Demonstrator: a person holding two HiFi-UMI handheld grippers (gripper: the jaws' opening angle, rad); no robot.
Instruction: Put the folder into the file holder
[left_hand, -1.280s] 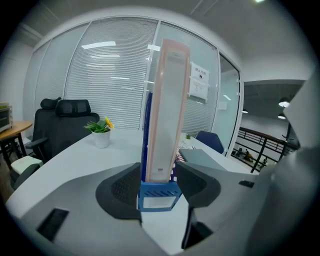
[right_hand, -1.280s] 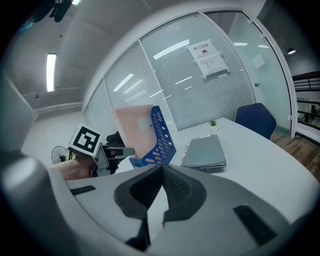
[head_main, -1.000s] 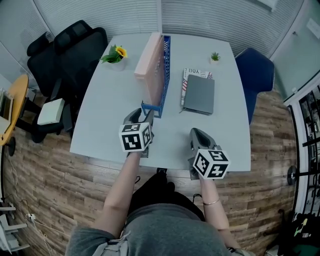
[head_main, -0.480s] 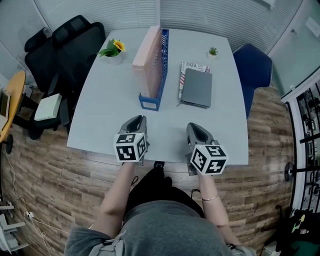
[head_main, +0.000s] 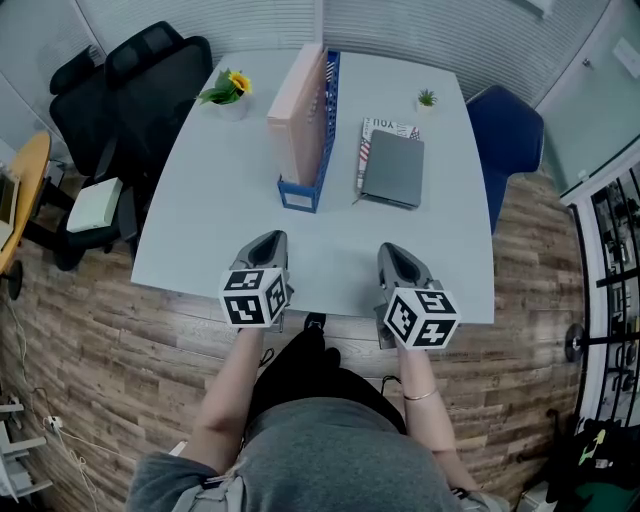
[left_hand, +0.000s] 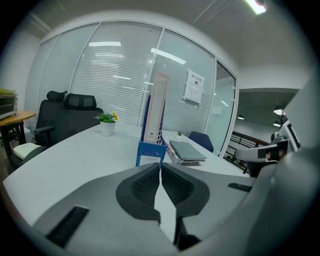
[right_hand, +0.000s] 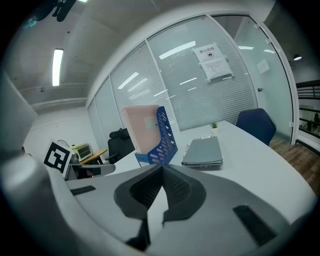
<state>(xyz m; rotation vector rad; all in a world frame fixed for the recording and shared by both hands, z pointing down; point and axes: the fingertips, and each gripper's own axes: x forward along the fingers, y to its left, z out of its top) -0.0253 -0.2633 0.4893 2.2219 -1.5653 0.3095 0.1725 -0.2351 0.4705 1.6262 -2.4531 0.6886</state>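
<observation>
A pink folder (head_main: 298, 105) stands upright inside the blue file holder (head_main: 303, 195) in the middle of the white table (head_main: 210, 210). My left gripper (head_main: 268, 241) hovers near the table's front edge, well short of the holder's near end. Its jaws are shut with nothing between them. My right gripper (head_main: 393, 251) is beside it, also shut and empty. In the left gripper view, the holder (left_hand: 150, 152) and folder (left_hand: 161, 105) stand straight beyond the closed left gripper (left_hand: 160, 165). From the right gripper (right_hand: 162, 168), the folder (right_hand: 140, 129) and holder (right_hand: 167, 134) appear ahead to the left.
A grey notebook (head_main: 393, 168) lies on a printed magazine (head_main: 385, 128) right of the holder. A potted sunflower (head_main: 228, 92) and a tiny green plant (head_main: 427, 100) stand at the far corners. A black office chair (head_main: 130, 90) is at the left, a blue chair (head_main: 508, 135) at the right.
My left gripper has drawn back from the holder's near end toward the table's front edge. The right gripper has hardly moved.
</observation>
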